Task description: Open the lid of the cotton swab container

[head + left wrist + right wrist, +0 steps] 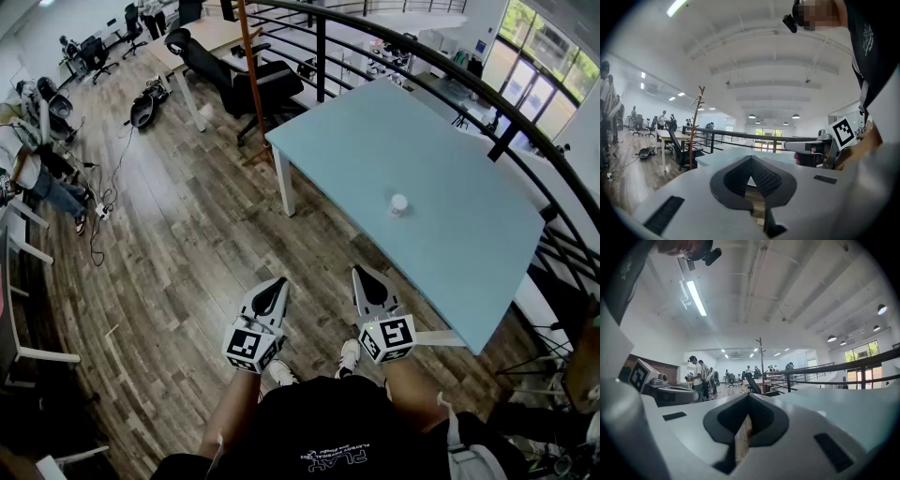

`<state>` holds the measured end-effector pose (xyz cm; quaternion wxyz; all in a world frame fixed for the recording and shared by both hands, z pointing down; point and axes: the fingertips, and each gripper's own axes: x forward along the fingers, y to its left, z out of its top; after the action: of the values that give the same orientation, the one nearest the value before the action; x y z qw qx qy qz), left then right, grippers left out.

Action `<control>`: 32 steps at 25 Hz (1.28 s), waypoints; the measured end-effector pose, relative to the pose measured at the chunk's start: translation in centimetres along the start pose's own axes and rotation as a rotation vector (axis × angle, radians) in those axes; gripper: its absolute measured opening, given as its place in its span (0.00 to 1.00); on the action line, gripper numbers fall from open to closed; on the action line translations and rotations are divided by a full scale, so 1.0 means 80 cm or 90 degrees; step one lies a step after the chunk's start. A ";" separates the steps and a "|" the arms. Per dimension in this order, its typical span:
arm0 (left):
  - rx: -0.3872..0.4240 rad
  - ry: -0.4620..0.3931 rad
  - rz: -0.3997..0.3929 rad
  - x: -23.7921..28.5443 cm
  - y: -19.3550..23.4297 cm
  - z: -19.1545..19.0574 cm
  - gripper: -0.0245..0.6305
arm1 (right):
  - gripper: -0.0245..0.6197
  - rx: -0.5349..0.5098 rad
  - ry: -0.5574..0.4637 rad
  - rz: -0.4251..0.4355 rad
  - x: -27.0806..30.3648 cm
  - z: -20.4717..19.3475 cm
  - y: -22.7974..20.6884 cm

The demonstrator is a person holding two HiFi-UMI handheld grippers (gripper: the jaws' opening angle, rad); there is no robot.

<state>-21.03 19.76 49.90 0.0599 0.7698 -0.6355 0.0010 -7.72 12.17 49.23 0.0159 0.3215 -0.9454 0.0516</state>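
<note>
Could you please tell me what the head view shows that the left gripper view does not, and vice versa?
Only the head view shows the white container standing on the blue table, with the left hand-held gripper and right hand-held gripper held short of it. Only the left gripper view shows the ceiling lights and its own jaws shut on nothing. Both show the table, the railing and the right hand-held gripper.

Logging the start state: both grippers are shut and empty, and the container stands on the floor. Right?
No. The container stands on the table, not the floor; the head view shows it. The left gripper and right gripper are shut and empty.
</note>
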 end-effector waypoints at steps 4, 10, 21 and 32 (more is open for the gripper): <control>-0.006 0.000 -0.005 0.012 -0.013 0.002 0.05 | 0.05 0.001 0.011 -0.008 -0.007 -0.005 -0.014; -0.003 0.005 -0.017 0.029 -0.025 -0.004 0.05 | 0.05 -0.007 0.005 -0.014 -0.014 -0.008 -0.030; -0.019 0.019 -0.034 0.106 -0.078 -0.009 0.05 | 0.05 -0.021 0.019 -0.004 -0.027 -0.006 -0.109; -0.017 0.044 -0.037 0.166 -0.139 -0.009 0.05 | 0.05 -0.022 0.021 -0.001 -0.049 -0.007 -0.188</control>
<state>-7.56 8.92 50.67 0.0923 0.7864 -0.6105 0.0172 4.57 2.76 50.88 0.0372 0.3212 -0.9454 0.0404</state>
